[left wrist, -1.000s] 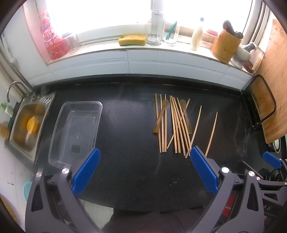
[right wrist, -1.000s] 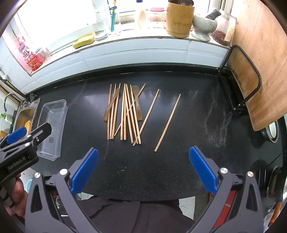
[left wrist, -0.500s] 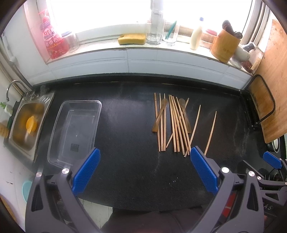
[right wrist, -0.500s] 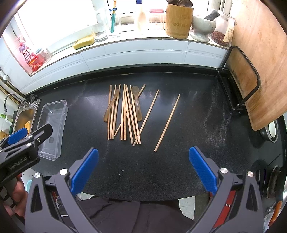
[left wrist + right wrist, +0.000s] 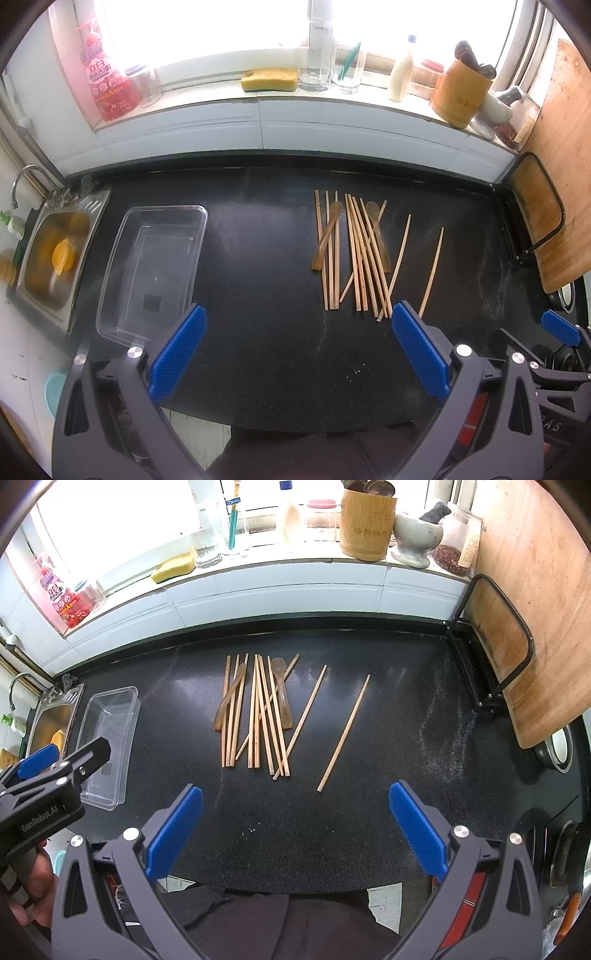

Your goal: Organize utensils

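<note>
The counter (image 5: 258,295) is showing black with fine pale speckles. The chopsticks (image 5: 354,254) and the two spoons (image 5: 280,686) are looking light tan wood. The tub (image 5: 147,266) is showing see-through clear with a dark label on its bottom. Both grippers, left (image 5: 299,350) and right (image 5: 295,827), are wearing bright blue pads on dark grey frames. The sponge (image 5: 269,79) on the sill is glowing yellow, the soap bottle (image 5: 107,88) is showing pink-red, and the cutting board (image 5: 535,602) is looking reddish brown.
</note>
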{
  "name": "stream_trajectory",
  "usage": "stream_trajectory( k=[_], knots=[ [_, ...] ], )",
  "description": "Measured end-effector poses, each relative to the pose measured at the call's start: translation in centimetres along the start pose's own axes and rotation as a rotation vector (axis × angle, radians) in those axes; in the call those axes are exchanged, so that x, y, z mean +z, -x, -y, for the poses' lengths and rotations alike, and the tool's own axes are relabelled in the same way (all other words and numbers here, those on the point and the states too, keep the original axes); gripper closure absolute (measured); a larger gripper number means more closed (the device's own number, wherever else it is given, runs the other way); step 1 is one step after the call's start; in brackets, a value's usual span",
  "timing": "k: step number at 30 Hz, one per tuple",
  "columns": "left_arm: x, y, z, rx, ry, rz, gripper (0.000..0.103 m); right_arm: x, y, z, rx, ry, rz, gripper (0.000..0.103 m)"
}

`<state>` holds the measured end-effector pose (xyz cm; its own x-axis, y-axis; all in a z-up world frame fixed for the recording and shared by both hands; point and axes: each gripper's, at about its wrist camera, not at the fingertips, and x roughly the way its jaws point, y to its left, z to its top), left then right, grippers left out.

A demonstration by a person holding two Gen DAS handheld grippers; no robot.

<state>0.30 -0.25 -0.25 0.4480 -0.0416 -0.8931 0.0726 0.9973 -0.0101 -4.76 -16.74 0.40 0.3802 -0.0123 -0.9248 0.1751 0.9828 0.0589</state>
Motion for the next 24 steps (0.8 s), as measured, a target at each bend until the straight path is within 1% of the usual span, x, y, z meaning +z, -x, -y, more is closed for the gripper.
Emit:
stream_trajectory(
  k=[24],
  knots=[
    [-0.18, -0.12, -0.04, 0.000, -0.005, -0.003, 0.005, 0.04, 0.17, 0.09, 0.005, -0.003, 0.002, 0.005]
  ],
)
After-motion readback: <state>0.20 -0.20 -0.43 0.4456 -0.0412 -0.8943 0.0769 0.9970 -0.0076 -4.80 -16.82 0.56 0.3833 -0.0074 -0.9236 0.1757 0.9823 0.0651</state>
